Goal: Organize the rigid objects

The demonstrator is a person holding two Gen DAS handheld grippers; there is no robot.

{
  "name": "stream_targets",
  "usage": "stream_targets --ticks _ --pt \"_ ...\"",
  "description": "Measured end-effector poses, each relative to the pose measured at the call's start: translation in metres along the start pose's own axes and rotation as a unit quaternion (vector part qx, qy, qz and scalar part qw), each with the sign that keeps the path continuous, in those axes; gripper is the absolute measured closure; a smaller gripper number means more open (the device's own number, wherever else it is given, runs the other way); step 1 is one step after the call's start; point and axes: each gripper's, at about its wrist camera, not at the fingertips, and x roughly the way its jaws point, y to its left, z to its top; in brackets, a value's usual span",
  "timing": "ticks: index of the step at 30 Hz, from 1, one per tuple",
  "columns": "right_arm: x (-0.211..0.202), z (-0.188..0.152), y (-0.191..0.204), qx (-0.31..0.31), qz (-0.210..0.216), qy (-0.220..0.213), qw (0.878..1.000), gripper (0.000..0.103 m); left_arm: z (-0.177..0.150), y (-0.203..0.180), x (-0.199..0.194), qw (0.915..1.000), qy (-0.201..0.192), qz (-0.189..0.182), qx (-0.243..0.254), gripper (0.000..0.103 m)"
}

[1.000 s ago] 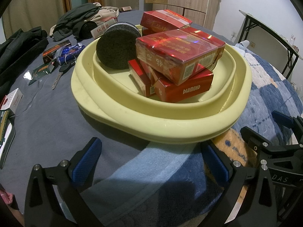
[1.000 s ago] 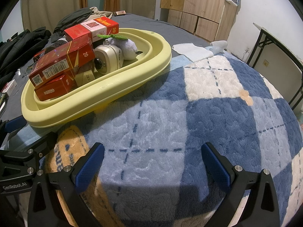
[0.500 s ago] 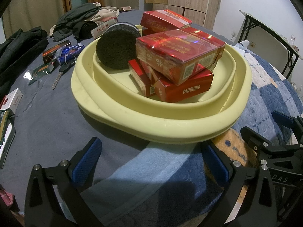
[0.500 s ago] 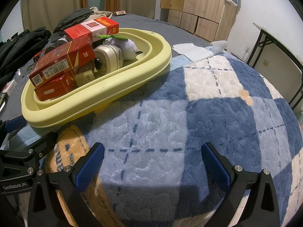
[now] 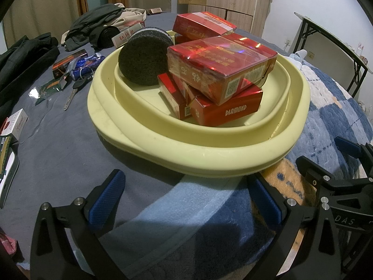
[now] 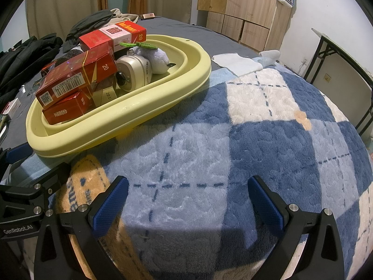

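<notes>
Left wrist | we hold both hand-held grippers, left [image 5: 184, 198] and right [image 6: 187, 200], apart, empty | red boxes [image 5: 221, 70] stacked in yellow basin [image 5: 209, 161], gathered

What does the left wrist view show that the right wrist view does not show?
Only the left wrist view shows the key and small packets lying loose on the grey sheet. Only the right wrist view shows the round clock and purple plush toy behind the boxes. Both show the yellow basin holding the DIAMOND box, and open jaws holding nothing.
</notes>
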Motion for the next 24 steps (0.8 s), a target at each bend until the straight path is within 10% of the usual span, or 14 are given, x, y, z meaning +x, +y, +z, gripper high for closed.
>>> stream_targets --ticks 24 --pt "-0.0016 -0.0009 -0.0011 0.0 0.0 0.0 1.0 0.0 0.0 0.0 0.0 1.0 0.0 0.0 0.0 0.0"
